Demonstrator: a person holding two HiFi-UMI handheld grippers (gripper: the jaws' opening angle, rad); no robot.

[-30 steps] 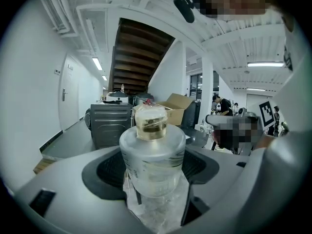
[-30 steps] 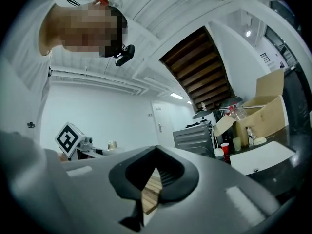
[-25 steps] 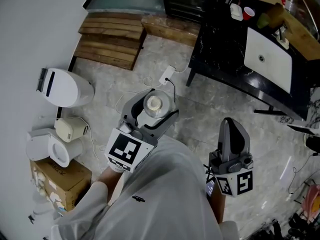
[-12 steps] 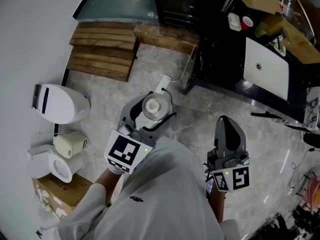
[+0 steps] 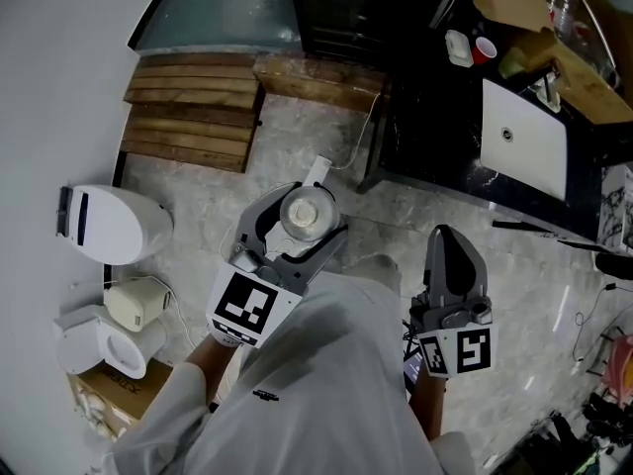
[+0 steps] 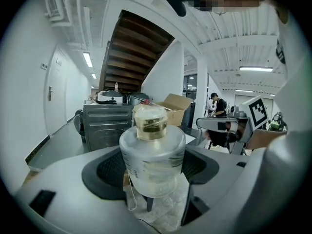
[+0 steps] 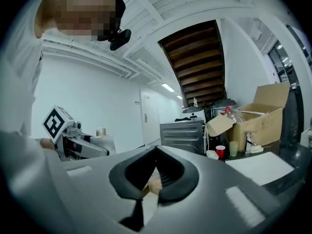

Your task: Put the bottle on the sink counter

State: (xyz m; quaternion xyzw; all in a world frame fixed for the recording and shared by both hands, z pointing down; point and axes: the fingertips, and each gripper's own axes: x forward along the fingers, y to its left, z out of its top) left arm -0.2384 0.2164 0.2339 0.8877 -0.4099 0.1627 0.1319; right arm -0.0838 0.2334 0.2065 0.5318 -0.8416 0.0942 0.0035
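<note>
The bottle [image 5: 303,209], its base hidden by the clamping left gripper [image 5: 297,228], hangs above the floor [image 5: 198,191], slightly nearer the sink counter [image 5: 435,117] than before; the right gripper [image 5: 453,250] is closed and empty.

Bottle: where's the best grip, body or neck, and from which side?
Take the bottle by its wide round body, below the shoulder, jaws closing from both sides while it stands upright. The capped neck is short and narrow, so probably a poorer hold. The left gripper grips it this way.
</note>
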